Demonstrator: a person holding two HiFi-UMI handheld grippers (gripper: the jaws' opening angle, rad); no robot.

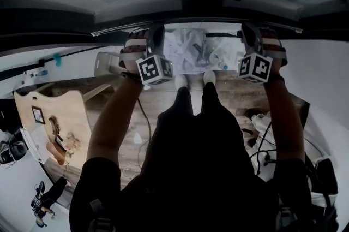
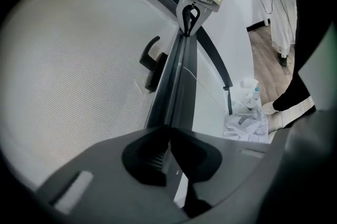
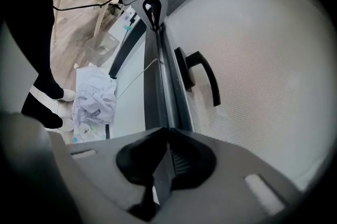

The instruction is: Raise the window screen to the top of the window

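The window screen's dark bottom bar [image 2: 178, 80] runs between both grippers, with grey mesh [image 2: 73, 59] on its far side. My left gripper [image 2: 169, 152] is shut on one end of the bar. My right gripper [image 3: 167, 157] is shut on the other end of that bar [image 3: 164, 86], beside the mesh [image 3: 263, 54]. A black window handle [image 3: 202, 75] shows behind the mesh, also seen as a dark handle [image 2: 151, 62] from the left. In the head view the left gripper [image 1: 155, 33] and right gripper [image 1: 250, 30] hold the bar [image 1: 202, 22] at about chest height, level with each other.
Below the window a white cloth [image 1: 191, 48] and small bottles lie on the wooden floor by the person's shoes [image 1: 181, 81]. A light wooden table [image 1: 54, 113] stands at the left. Cables [image 1: 262, 143] and dark gear lie at the right.
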